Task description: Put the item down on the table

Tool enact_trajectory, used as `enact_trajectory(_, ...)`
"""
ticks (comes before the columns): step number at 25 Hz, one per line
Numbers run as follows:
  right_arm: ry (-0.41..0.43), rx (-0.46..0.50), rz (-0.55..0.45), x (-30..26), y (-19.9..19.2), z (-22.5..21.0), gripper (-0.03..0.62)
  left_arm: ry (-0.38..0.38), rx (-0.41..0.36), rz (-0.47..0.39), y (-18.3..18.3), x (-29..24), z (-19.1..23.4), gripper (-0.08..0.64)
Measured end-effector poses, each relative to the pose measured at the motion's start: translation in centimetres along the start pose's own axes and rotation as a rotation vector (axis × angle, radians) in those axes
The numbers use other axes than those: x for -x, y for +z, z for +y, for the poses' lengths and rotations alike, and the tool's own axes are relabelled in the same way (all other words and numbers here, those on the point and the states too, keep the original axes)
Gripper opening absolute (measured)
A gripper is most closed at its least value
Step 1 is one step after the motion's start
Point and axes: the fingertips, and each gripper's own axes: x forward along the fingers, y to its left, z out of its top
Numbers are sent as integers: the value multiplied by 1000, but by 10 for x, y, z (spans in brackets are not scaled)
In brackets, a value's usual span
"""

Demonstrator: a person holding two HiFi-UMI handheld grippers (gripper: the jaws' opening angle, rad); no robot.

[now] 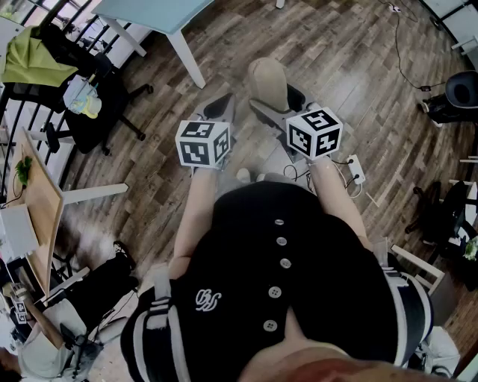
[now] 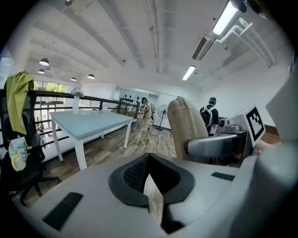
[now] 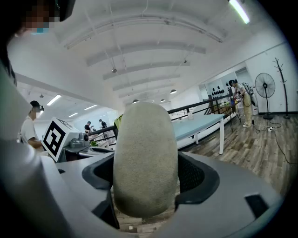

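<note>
A beige, rounded oval item (image 1: 269,80) stands upright between the jaws of my right gripper (image 1: 275,101). In the right gripper view the item (image 3: 145,153) fills the gap and both dark pads (image 3: 193,174) press on its sides. My left gripper (image 1: 219,107) is level with it just to the left, shut with nothing in it; its pads (image 2: 135,174) leave only a thin slit. The left gripper view shows the item (image 2: 185,126) to the right. A light blue table (image 1: 149,15) stands ahead to the left over the wooden floor, away from both grippers.
A black office chair with a green cloth (image 1: 30,56) stands at the far left. A wooden desk (image 1: 41,201) runs along the left edge. A power strip (image 1: 355,168) and cables lie on the floor at right, near another black chair (image 1: 459,93). People stand in the background.
</note>
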Motion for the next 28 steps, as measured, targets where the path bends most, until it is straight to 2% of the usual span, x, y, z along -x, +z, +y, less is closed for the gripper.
enact_trajectory(11, 20, 6, -1, 4, -2, -2, 393, -11, -14, 9, -3, -10, -14, 6)
enact_trajectory(17, 5, 30, -7, 16, 3, -13, 394, -21, -12, -70, 9, -15, -23, 6)
enact_trajectory(23, -19, 21, -15, 32, 0, -33, 394, -24, -42, -48, 5, -24, -38, 7)
enact_trajectory(28, -19, -32, -15, 35, -12, -45, 394, -30, -40, -21, -4, -33, -45, 7)
